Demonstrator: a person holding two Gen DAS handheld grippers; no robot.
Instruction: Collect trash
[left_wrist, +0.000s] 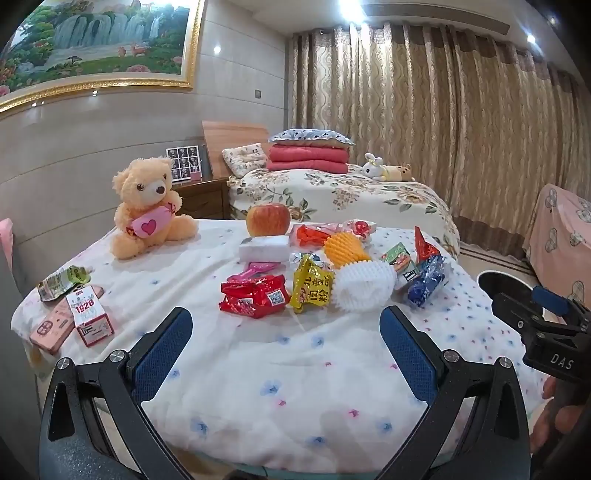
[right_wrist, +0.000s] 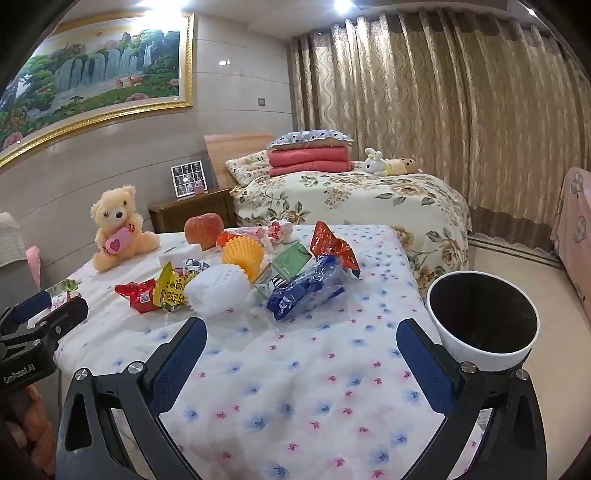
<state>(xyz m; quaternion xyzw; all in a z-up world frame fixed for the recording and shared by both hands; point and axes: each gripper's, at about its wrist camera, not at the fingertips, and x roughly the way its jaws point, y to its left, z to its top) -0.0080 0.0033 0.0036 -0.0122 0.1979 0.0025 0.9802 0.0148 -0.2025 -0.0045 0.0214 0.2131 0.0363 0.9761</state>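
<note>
On the left edge of the bed (left_wrist: 258, 369) lie one crumpled green-and-white wrapper (left_wrist: 62, 282), one pink phone-like case (left_wrist: 50, 328) and one red-and-white tag marked 1928 (left_wrist: 88, 315). Behind them sits one teddy bear (left_wrist: 147, 206) holding a pink heart cushion. Toward the middle stand one apple (left_wrist: 267, 218) and, in front of it, one white block (left_wrist: 264, 248).

The trash is heaped in the centre and spreads to the right: one pink wrapper (left_wrist: 255, 271), one red foil packet (left_wrist: 255, 295), one yellow packet (left_wrist: 310, 286), one white foam fruit net (left_wrist: 360, 286), one orange foam net (left_wrist: 345, 248), one green carton (left_wrist: 400, 260), one blue foil bag (left_wrist: 426, 280) and one red pointed wrapper (left_wrist: 424, 245). More red wrappers lie behind the nets; their number cannot be told.

The left gripper (left_wrist: 286, 323) hangs with its jaws spread wide and nothing between them; the red and yellow packets lie just beyond its fingertips. The right gripper (right_wrist: 301, 332) is likewise wide open and empty, with the blue bag just ahead of its left finger. One white bin with a dark inside (right_wrist: 484, 325) stands off the bed's right edge, just beside the right finger.
</note>
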